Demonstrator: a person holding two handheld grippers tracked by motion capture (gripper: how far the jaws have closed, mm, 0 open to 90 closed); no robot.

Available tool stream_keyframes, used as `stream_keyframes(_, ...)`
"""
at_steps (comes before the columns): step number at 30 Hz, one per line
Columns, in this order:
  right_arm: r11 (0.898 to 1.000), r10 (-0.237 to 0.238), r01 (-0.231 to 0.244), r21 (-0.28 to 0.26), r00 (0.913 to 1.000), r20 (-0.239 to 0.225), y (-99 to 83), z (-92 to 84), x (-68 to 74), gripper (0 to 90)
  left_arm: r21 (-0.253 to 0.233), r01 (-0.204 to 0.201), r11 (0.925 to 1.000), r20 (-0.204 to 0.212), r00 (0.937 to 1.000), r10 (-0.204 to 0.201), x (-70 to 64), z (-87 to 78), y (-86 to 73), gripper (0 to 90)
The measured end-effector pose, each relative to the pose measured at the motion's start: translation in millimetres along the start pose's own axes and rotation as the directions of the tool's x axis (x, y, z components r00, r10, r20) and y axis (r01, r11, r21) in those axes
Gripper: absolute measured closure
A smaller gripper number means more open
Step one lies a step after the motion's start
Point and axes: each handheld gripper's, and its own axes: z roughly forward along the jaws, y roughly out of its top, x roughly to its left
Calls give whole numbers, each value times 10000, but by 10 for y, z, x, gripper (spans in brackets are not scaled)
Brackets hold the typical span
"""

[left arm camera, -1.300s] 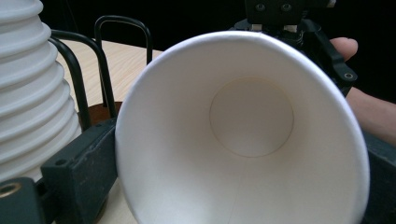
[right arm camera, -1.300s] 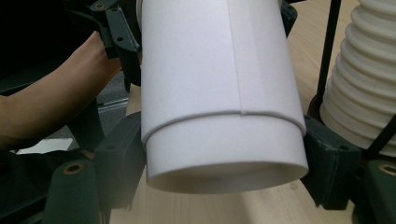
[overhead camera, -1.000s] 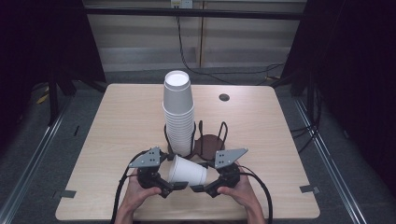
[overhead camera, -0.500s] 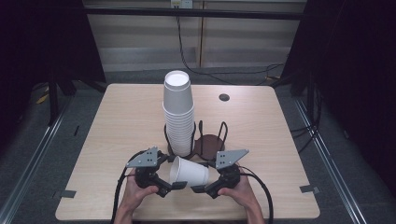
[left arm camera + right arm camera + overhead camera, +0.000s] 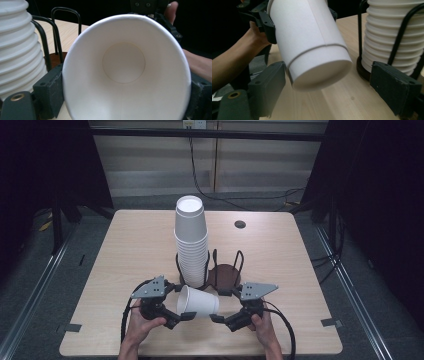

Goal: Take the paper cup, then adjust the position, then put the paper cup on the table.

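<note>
White paper cup (image 5: 312, 42) held sideways by far claw (image 5: 265, 22), cup stack (image 5: 392, 35) beside

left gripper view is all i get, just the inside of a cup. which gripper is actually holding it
Observer: The left gripper holds the cup, its jaws on either side of the rim end.
Operator: and the right one
Observer: The right gripper is open. In the right gripper view the cup's base sits between its jaws, touching neither.
Operator: is the cup upright
Observer: No. From above it lies on its side, mouth toward the person's left.
Operator: whats the white ribbed thing beside it
Observer: A tall stack of cups standing in a black wire holder.
</note>
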Motion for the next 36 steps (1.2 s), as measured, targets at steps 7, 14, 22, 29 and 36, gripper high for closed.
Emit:
stream_keyframes(7, 9993, -175, 206, -327, 9955, 928, -36, -89, 13, 130, 26, 61, 10000, -252, 9997, -60, 28, -83, -6, 112)
stream_keyframes(14, 9949, -90, 355, -940, 9634, 2680, -149, -155, -4, 129, 174, 207, 9996, -603, 9980, -196, 52, -176, -20, 112)
stream_keyframes(22, 9855, 397, 336, -1663, 9073, 4186, -333, -238, -23, 130, 402, 361, 9985, -983, 9946, -320, 90, -249, -32, 112)
stream_keyframes(29, 9732, 645, 588, -2225, 8585, 5088, -431, -264, -37, 130, 865, 369, 9956, -1110, 9934, -272, 150, -328, -11, 112)
stream_keyframes(36, 9703, 524, 927, -2235, 8214, 5680, -457, -251, -12, 130, 637, 522, 9966, -1420, 9889, -428, 187, -509, 7, 112)
